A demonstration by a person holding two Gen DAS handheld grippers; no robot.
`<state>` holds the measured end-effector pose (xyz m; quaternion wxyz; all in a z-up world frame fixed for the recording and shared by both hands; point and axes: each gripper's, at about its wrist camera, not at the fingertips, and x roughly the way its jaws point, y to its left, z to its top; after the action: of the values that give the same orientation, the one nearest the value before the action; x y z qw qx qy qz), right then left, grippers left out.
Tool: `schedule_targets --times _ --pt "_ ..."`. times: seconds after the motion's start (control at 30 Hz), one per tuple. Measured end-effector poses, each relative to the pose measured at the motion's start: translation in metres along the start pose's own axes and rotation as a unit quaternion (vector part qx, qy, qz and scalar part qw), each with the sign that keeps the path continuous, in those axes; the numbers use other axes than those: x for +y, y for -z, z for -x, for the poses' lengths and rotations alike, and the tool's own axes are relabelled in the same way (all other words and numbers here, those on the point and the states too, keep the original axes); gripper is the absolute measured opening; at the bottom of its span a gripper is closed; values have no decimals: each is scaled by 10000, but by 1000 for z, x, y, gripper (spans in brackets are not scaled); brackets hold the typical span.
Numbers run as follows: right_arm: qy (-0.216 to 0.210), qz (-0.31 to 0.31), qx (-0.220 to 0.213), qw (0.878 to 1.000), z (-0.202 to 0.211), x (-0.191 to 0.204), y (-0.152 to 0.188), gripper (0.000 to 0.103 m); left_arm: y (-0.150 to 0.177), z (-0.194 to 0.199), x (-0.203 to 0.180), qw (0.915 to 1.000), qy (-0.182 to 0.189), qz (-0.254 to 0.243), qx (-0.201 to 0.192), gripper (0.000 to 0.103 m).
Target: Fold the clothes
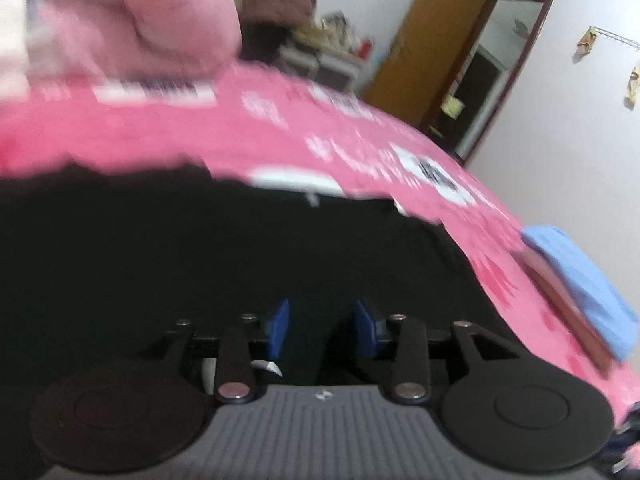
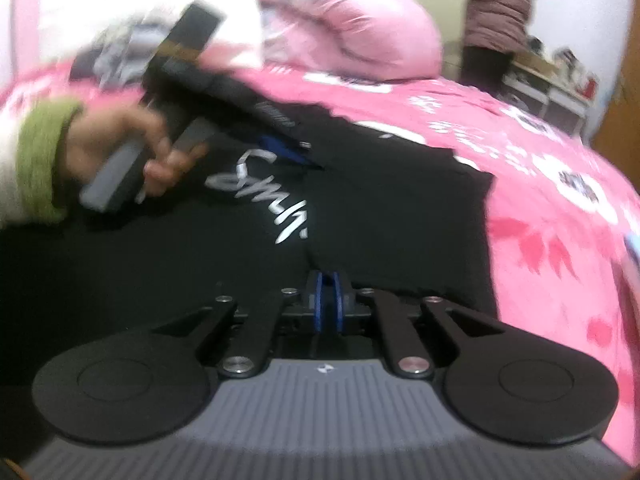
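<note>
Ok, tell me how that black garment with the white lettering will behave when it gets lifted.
The black garment will likely be floppy: it lies flat on the pink bedspread with soft creases. It probably drapes from the right gripper, whose pads seem pinched on its edge. Thin fabric, so likely light.

Right gripper point(image 2: 328, 296) pinches the black garment point(image 2: 380, 216) on the pink bedspread point(image 2: 560, 240).

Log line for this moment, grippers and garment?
left gripper open over black garment | right gripper shut on black garment | pink bedspread underneath
</note>
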<state>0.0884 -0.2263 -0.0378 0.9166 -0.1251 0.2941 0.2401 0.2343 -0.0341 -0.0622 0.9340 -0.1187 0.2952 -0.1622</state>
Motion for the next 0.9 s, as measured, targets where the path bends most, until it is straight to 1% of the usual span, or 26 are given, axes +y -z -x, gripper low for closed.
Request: schedule_targets --times 0.03,0.07,0.13,0.2,0.23,0.3,0.37,0.43,0.47,0.5,0.53,0.57,0.63,0.7,0.8,0.9 --pt "12 -206 -45 9998 6 -9 1 6 -1 3 0 10000 -39 -48 -62 37" --pt "114 -416 -91 9990 10 -20 1 6 2 5 -5 9998 -4 -212 -63 37" --pt "474 -800 -83 9956 13 -43 2 6 14 6 -24 9968 211 -770 52 37" --pt "767 -1052 28 9915 5 -60 2 6 26 6 -43 9901 426 -1326 168 37" --pt "905 -1175 82 9889 1 -68 2 6 32 7 -53 9854 533 -1602 225 37" --pt "926 -1333 149 9866 -8 -74 4 6 44 8 -71 9732 746 -2149 340 37" --pt "984 -1388 230 9852 -16 -75 7 6 55 9 -90 9574 955 -2689 453 36" --pt "1034 -1399 337 9842 -20 -75 12 6 67 10 -109 9380 1161 -3218 564 34" --pt "1040 -1427 396 9835 -22 -76 15 6 71 12 -115 9306 1210 -3407 570 33" --pt "1040 -1480 450 9825 -23 -77 19 6 72 17 -115 9264 1207 -3526 528 33" --pt "1021 -1518 499 9819 -23 -79 22 6 71 20 -115 9244 1223 -3577 500 33" --pt "980 -1557 497 9817 -21 -82 22 6 67 24 -113 9259 1268 -3526 478 34" --pt "902 -1630 490 9813 -16 -86 22 6 55 29 -110 9315 1375 -3342 409 34" --pt "910 -1542 419 9830 -13 -89 12 6 44 26 -108 9385 1428 -3127 332 34" --pt "817 -1411 373 9859 -19 -95 -10 6 29 10 -105 9508 1353 -2771 303 33" --pt "705 -1268 427 9885 -43 -104 -35 6 32 -15 -101 9594 1249 -2466 558 33"
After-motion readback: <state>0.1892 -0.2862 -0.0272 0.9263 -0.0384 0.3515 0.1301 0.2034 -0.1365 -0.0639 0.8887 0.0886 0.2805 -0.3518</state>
